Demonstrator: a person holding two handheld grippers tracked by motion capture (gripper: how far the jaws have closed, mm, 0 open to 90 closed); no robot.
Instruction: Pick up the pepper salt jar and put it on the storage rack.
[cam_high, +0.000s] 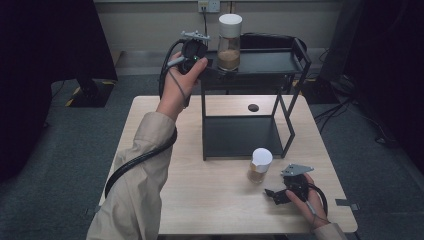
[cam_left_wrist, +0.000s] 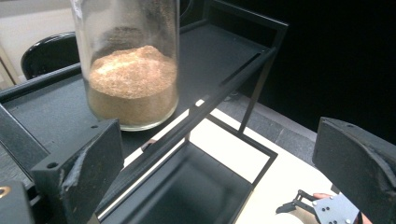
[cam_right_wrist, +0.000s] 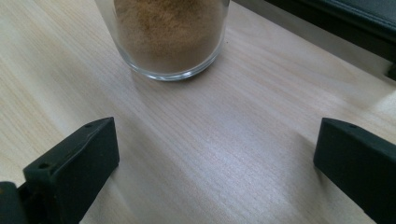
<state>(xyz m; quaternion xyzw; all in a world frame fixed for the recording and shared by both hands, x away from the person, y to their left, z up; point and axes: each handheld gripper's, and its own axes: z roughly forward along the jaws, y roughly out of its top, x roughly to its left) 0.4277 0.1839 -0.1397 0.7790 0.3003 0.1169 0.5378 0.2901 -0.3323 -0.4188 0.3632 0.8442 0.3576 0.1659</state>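
Observation:
A tall glass jar (cam_high: 230, 42) with a white lid, part full of brown powder, stands on the top shelf (cam_high: 267, 62) of a black metal rack. My left gripper (cam_high: 209, 68) is raised at that shelf's left end, open, just short of the jar. In the left gripper view the jar (cam_left_wrist: 133, 70) stands a little beyond my open left gripper (cam_left_wrist: 224, 172), off toward its left jaw and untouched. A short jar (cam_high: 260, 165) with a white lid stands on the table in front of the rack. My right gripper (cam_high: 272, 196) rests open beside it. In the right gripper view the short jar (cam_right_wrist: 170, 32) stands ahead of my open right gripper (cam_right_wrist: 215, 163).
The rack's lower shelf (cam_high: 240, 135) is bare. A small black disc (cam_high: 253, 107) lies on the wooden table (cam_high: 200, 200) behind the rack. A cable trails down from the left gripper along the sleeve. The right hand's gripper (cam_left_wrist: 334, 210) appears low in the left gripper view.

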